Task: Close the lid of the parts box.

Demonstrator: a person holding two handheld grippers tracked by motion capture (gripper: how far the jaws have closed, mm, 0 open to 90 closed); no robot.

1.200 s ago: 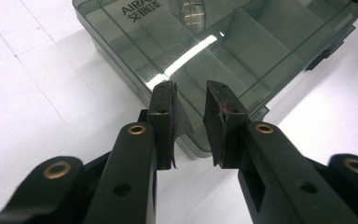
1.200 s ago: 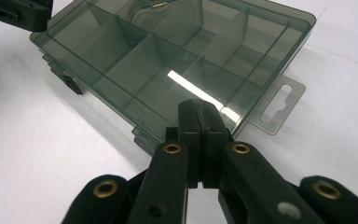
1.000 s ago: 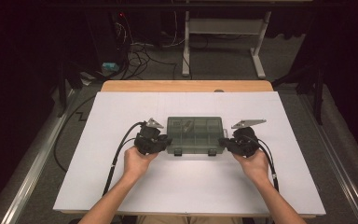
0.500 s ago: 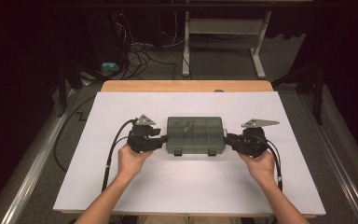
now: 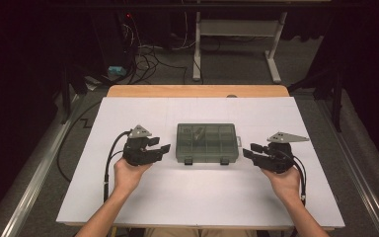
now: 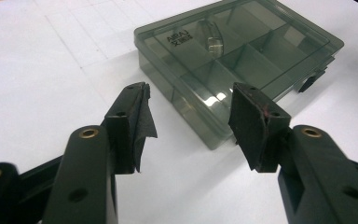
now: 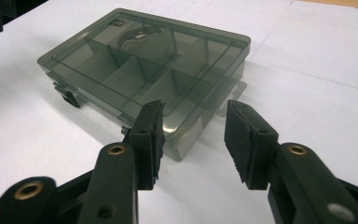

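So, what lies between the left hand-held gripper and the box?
Bare white table between left hand-held gripper and box, seen in the high view.

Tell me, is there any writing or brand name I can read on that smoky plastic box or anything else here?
"AIRAJ": embossed on the lid of the compartment box, near one corner, seen upside down in the left gripper view.
A smaller line under it: too small to read.
The same mark in the right gripper view: too blurred to read.
Nothing else carries writing.
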